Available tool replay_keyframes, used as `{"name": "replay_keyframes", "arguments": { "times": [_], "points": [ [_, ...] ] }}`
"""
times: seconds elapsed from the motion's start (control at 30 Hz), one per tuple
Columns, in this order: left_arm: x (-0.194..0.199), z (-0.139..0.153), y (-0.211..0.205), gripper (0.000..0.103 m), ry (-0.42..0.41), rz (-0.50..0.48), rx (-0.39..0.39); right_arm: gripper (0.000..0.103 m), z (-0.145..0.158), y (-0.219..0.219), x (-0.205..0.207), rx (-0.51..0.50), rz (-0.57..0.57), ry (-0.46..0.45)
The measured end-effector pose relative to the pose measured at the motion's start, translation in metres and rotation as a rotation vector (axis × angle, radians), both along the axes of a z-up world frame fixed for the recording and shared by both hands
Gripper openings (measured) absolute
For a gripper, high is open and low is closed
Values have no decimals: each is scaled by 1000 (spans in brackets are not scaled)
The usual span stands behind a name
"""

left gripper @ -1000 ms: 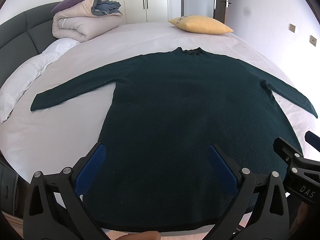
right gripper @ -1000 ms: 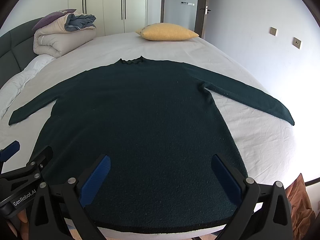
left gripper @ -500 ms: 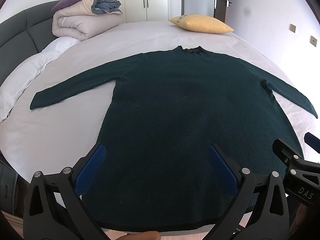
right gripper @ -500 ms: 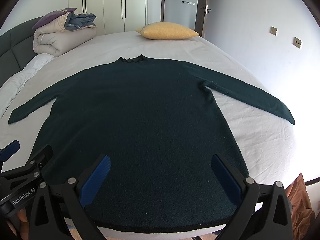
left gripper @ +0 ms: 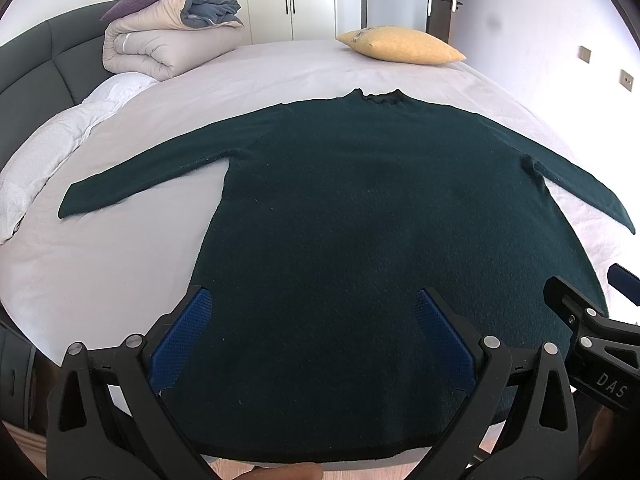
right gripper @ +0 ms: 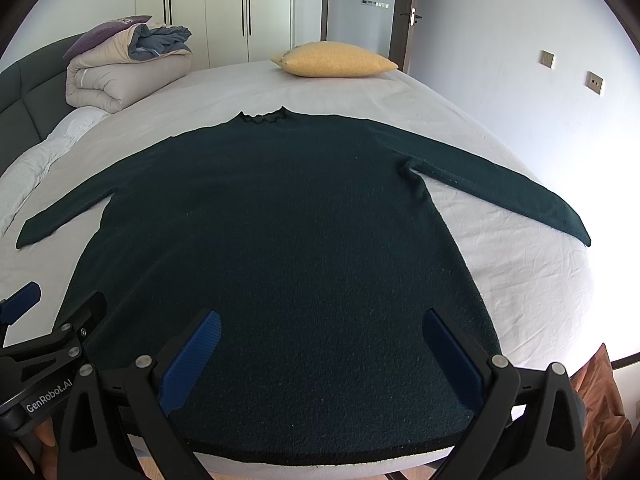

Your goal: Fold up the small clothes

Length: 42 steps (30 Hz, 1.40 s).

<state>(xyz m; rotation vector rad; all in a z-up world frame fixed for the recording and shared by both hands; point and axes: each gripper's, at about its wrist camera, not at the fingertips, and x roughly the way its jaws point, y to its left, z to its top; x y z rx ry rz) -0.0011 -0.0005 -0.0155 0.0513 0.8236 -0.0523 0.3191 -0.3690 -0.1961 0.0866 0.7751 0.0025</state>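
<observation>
A dark green long-sleeved sweater (left gripper: 360, 216) (right gripper: 272, 232) lies flat on the white bed, collar at the far side, both sleeves spread out, hem at the near edge. My left gripper (left gripper: 314, 320) hovers open above the hem's left half, blue pads wide apart, nothing between them. Over the right half of the hem my right gripper (right gripper: 320, 340) is open too and holds nothing. Each gripper shows at the edge of the other's view: the right gripper (left gripper: 588, 328) and the left gripper (right gripper: 48, 340).
The bed sheet (left gripper: 100, 264) (right gripper: 520, 264) is bare on both sides of the sweater. A yellow pillow (left gripper: 400, 46) (right gripper: 336, 60) and a folded duvet pile (left gripper: 168, 44) (right gripper: 128, 64) lie at the far side. A dark padded headboard (left gripper: 36, 92) runs along the left; a wall stands on the right.
Both views have shifted very slightly; the sweater lies as before and both grippers stay open.
</observation>
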Motion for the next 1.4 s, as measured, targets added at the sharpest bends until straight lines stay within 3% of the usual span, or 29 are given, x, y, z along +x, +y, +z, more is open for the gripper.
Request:
{"name": "replay_keyframes", "arguments": {
  "times": [1.4],
  "points": [
    [16,-16,-2,103,52,-4,-13,103,-15,-10,-9,27,-3,47]
  ]
}}
